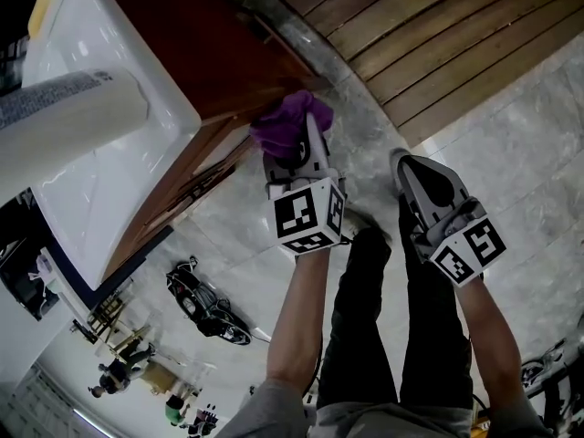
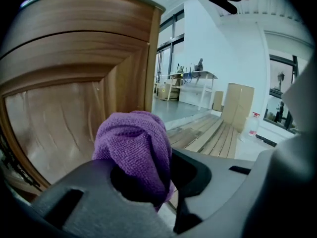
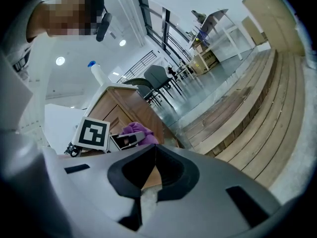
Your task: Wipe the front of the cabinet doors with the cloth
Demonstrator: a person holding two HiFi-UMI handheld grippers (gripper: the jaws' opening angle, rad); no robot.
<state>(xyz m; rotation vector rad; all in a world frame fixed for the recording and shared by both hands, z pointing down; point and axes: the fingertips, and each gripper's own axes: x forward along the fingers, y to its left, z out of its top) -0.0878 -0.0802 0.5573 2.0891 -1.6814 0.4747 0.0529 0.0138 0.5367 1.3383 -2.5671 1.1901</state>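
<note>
Left gripper jaws pinching purple cloth, bunched at its 12 o'clock, near cabinet door edge; contact unclear. Right gripper at 3 o'clock, jaws pressed together, empty. Risk: wood friction drags cloth free; bare jaw then scrapes door.

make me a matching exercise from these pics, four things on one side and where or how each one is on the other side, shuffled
Things
1. purple cloth
2. right hand-held gripper
3. cabinet door
4. wooden floor planks

Places or states
A. jaws together, holding nothing
B. laid beside the grey floor tiles
C. clamped in the left hand-held gripper
D. brown panel just ahead of the cloth

Pairs: 1-C, 2-A, 3-D, 4-B
</note>
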